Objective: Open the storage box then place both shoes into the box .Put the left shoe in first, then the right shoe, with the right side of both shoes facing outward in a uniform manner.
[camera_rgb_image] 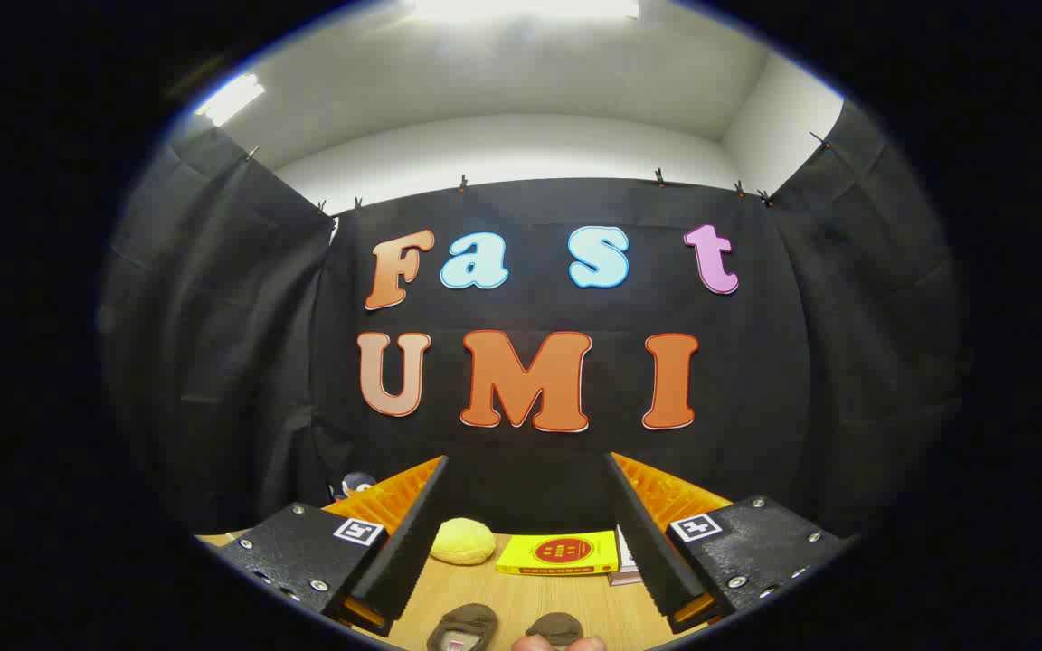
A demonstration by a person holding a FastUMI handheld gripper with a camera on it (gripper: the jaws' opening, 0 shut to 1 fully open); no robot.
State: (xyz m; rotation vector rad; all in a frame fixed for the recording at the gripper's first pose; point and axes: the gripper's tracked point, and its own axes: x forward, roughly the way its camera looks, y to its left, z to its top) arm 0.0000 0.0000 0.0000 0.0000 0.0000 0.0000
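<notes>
- A person's fingertips (559, 643) show nearest of all, at 6 o'clock, just below the two shoes; little more than their tips can be made out.
- The hand-held gripper (525, 533) is released; its two black ribbed fingers (408, 533) stand wide apart, one toward 7 o'clock and one toward 5 o'clock, pressing on nothing; orange backing shows behind each.
- Two dark brown shoes lie on the wooden bench (503, 592) between the fingers; the left-hand shoe (465, 626) sits at about 7 o'clock of the gap, the right-hand shoe (555, 627) just beside it at 5 o'clock; they are near each other but apart; which foot each fits I cannot tell.
- Beyond the shoes, a yellow rounded soft thing (462, 541) rests on the bench close to the 7 o'clock finger.
- A flat yellow book (560, 552) with a red round mark lies at 12 o'clock of the shoes; its far end meets the 5 o'clock finger.
- A small dark toy (354, 485) peeks out at 10 o'clock, behind the finger.
</notes>
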